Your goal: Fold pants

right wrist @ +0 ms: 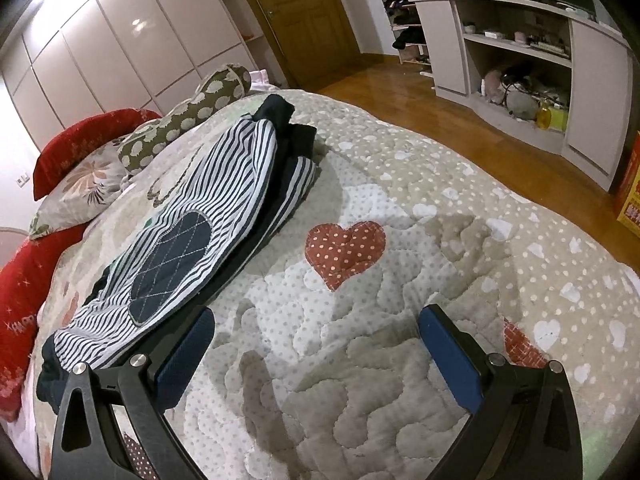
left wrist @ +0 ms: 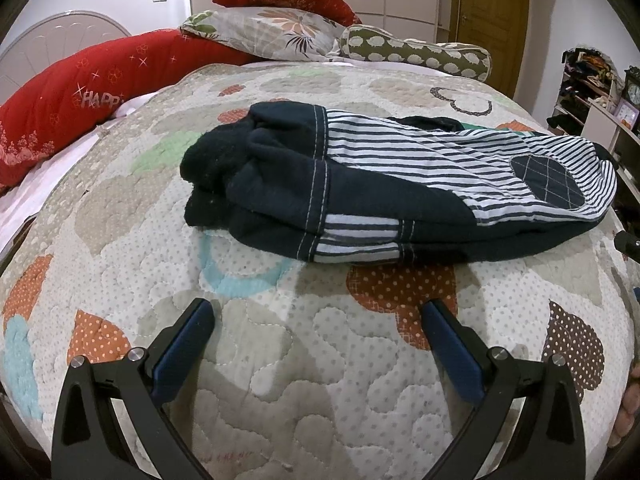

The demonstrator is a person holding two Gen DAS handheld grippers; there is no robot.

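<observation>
- Pants [left wrist: 384, 184]: navy and white-striped, with a quilted navy knee patch [left wrist: 548, 180]. They lie bunched in a stacked bundle on the quilted bedspread [left wrist: 280, 360], around the middle of the bed.
- Layers look doubled over already, but the edges are uneven and the dark end at the left of the left wrist view is a lump. Judgement: the fold is partway done or needs tidying, not finished.
- Long axis: runs left-right across the left wrist view. In the right wrist view it runs from near-left away toward the pillows.
- Left gripper [left wrist: 318, 320]: the pants sit straight ahead and apart from it, broadside on, with bare bedspread between.
- Right gripper [right wrist: 316, 328]: the pants [right wrist: 192, 236] lie off to its left, the striped end just beside or under its left finger [right wrist: 188, 348]. Contact cannot be told. This gripper seems nearer.
- Jaws, both grippers: spread wide, holding nothing, only bedspread seen between the blue pads.
- Judgement: the next grasp probably wants the right gripper to swing left onto the near striped end, and the left to advance onto the long edge.
- Surroundings: red pillows [left wrist: 80, 92], a floral pillow [left wrist: 276, 32] and a dotted bolster [left wrist: 416, 54] at the head of the bed, wardrobe doors [right wrist: 120, 48] behind, shelving [right wrist: 520, 60] across the wood floor.
</observation>
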